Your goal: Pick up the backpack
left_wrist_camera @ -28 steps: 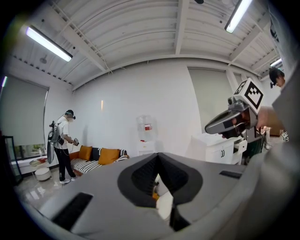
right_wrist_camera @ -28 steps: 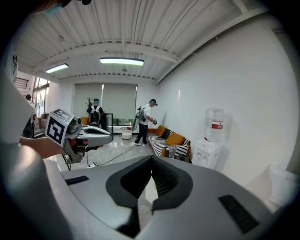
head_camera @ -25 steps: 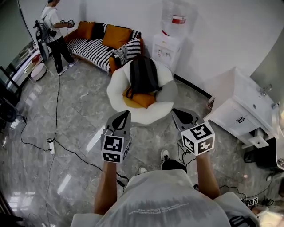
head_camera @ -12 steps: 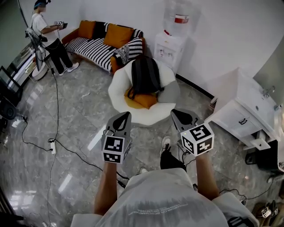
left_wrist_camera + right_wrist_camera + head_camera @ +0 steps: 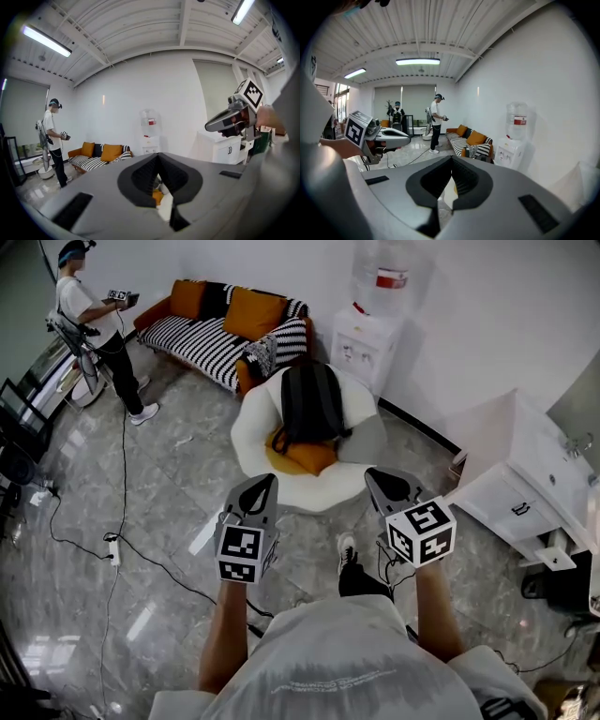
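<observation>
Right, the dark grey backpack (image 5: pixel 307 404) sits propped against the back of a round white padded chair (image 5: pixel 251 432). Its lower end touches an orange cushion (image 5: pixel 305 457) on the seat, and a grey cushion (image 5: pixel 364 437) lies just beside it on the right. I have both tools on the near side of that chair, well apart from the pack. My left gripper (image 5: pixel 267 482) has its jaws pressed together with nothing between them. The right gripper (image 5: pixel 377 476) is likewise closed and empty. Both point toward the chair. Behind the chair, a black-and-white striped sofa with orange cushions (image 5: pixel 202 338) and a white water dispenser (image 5: pixel 366 338) stand against the wall. A white cabinet (image 5: pixel 520 465) stands at the right. A person in a white shirt (image 5: pixel 89 315) stands at far left, near the sofa's end.
</observation>
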`<action>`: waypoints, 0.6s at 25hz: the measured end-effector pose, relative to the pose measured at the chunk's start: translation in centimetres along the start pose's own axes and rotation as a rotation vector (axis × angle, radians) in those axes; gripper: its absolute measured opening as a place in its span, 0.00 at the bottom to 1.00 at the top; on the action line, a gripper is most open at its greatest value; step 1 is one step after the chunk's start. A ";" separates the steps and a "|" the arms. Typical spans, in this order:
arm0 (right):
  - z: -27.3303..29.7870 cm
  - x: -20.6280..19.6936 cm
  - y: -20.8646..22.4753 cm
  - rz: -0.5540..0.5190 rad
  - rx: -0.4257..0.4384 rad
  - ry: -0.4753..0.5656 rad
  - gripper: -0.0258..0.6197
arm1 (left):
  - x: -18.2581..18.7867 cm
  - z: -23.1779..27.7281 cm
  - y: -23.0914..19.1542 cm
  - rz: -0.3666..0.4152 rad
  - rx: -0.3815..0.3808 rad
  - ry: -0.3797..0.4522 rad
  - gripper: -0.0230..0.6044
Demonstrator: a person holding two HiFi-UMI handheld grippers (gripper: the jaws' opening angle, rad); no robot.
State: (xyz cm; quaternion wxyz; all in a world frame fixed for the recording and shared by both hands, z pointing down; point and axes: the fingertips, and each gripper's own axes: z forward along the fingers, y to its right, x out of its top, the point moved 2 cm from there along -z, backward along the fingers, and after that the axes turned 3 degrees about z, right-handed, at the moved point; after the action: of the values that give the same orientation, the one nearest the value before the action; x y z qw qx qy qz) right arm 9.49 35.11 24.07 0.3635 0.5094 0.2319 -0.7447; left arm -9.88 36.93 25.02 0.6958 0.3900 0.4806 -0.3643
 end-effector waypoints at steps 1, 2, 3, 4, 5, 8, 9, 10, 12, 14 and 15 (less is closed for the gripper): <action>0.4 0.0 0.6 0.005 0.001 -0.002 0.04 | 0.0 0.6 -0.1 -0.001 0.002 -0.003 0.05; 0.9 0.1 1.2 0.008 0.002 -0.002 0.04 | 0.0 1.3 -0.3 -0.002 0.004 -0.007 0.05; 1.3 0.3 1.7 0.010 0.005 0.000 0.04 | 0.1 1.9 -0.4 -0.001 0.006 -0.011 0.05; 1.6 0.5 2.2 0.011 0.008 0.003 0.04 | 0.1 2.5 -0.5 0.000 0.007 -0.013 0.05; 1.9 0.6 2.7 0.012 0.011 0.005 0.04 | 0.3 3.1 -0.5 0.002 0.008 -0.015 0.05; 2.9 0.4 4.8 0.023 0.011 0.001 0.04 | 0.6 5.0 -0.4 0.015 0.006 -0.015 0.05; 3.3 0.4 5.5 0.030 0.009 -0.002 0.04 | 0.6 5.7 -0.4 0.017 0.005 -0.018 0.05; 3.7 0.3 6.2 0.037 0.008 -0.003 0.04 | 0.5 6.4 -0.4 0.017 0.003 -0.025 0.05; 4.4 0.2 7.2 0.050 0.010 -0.004 0.04 | 0.4 7.5 -0.5 0.014 0.000 -0.039 0.05; 5.2 0.2 8.2 0.057 0.014 -0.007 0.04 | 0.5 8.7 -0.8 0.011 0.001 -0.048 0.05; 5.5 0.3 8.7 0.059 0.015 -0.009 0.04 | 0.5 9.4 -1.0 0.008 0.000 -0.051 0.05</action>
State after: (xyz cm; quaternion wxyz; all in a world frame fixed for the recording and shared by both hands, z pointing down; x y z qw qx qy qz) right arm 12.91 25.62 26.08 0.3828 0.5152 0.2096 -0.7376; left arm -6.98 28.09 26.51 0.7095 0.3824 0.4610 -0.3712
